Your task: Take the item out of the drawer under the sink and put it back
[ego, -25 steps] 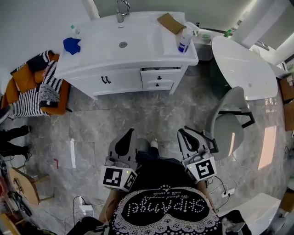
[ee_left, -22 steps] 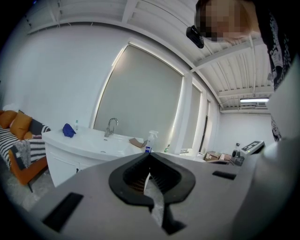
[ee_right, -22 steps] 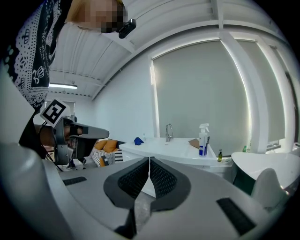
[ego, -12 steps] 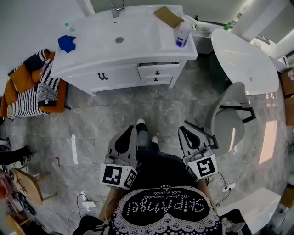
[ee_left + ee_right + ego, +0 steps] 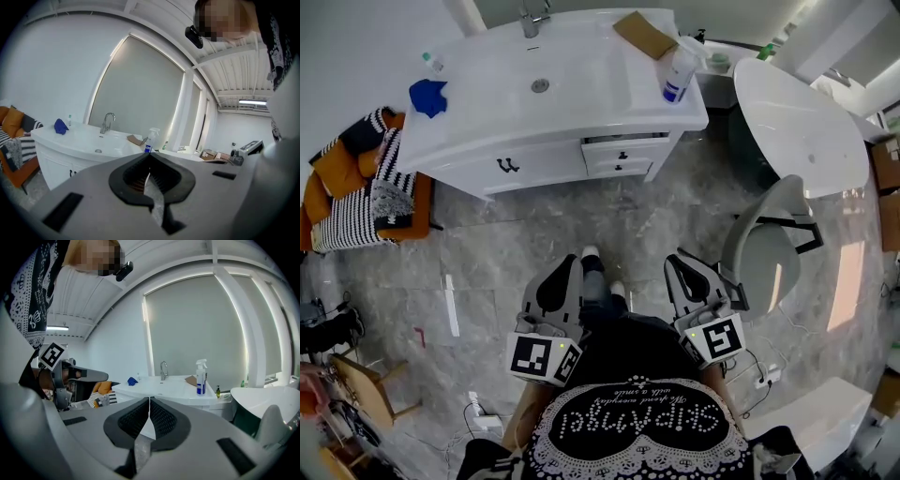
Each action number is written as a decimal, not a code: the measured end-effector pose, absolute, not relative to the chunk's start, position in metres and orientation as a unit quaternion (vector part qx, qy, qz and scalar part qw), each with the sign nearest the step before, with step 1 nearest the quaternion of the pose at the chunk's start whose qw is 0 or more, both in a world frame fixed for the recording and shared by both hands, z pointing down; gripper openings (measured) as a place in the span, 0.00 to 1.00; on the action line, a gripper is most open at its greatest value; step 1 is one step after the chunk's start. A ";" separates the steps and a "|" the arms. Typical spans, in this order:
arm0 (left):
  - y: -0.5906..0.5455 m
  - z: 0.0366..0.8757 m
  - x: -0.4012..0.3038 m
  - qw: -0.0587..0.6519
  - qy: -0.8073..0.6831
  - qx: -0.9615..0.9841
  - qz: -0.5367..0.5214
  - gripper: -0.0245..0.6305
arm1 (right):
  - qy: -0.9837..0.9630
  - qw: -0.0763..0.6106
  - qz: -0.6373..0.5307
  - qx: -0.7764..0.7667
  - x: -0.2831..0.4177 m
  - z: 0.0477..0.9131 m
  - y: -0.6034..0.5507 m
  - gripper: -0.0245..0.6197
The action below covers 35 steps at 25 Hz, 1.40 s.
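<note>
At the far left of the head view, a striped cushion (image 5: 392,183) lies on an orange couch (image 5: 419,208) beside the white vanity (image 5: 581,98). Its counter carries a blue cloth (image 5: 427,97), then the faucet (image 5: 530,19), a brown cardboard piece (image 5: 645,35) and a spray bottle (image 5: 678,75) at the right end. Under that right end the two stacked drawers (image 5: 623,155) are both closed, so the item inside is hidden from you. Further right stand a white round table (image 5: 792,122) and a grey chair (image 5: 766,248). Nearer you, above the grey floor (image 5: 609,225) and well apart from the vanity, your left gripper (image 5: 565,272) has its jaws pressed together with nothing between them. Your right gripper (image 5: 680,272) is likewise closed and empty, and both point toward the vanity.
</note>
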<state>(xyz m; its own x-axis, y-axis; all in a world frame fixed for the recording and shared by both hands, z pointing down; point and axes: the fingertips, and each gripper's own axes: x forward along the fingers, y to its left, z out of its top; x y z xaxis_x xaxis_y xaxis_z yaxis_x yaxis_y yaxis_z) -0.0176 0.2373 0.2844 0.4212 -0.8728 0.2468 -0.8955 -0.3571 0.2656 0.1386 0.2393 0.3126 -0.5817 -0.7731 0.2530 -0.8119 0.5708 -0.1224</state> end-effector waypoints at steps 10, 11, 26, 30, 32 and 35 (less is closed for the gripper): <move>0.168 0.269 -0.060 0.168 -0.533 0.828 0.035 0.04 | -0.885 0.077 0.110 0.445 0.091 0.298 0.173 0.07; 0.162 0.269 -0.064 0.169 -0.533 0.828 0.035 0.04 | -0.884 0.077 0.112 0.446 0.088 0.298 0.168 0.07; 0.106 0.274 -0.097 0.175 -0.512 0.841 0.027 0.04 | -0.869 0.085 0.111 0.475 0.063 0.305 0.119 0.07; 0.100 0.279 -0.107 0.180 -0.506 0.843 0.033 0.04 | -0.865 0.083 0.111 0.483 0.057 0.305 0.114 0.07; 0.099 0.281 -0.110 0.184 -0.506 0.842 0.033 0.04 | -0.862 0.080 0.115 0.487 0.055 0.303 0.113 0.07; 0.099 0.283 -0.111 0.187 -0.506 0.841 0.034 0.04 | -0.861 0.083 0.117 0.488 0.057 0.308 0.114 0.07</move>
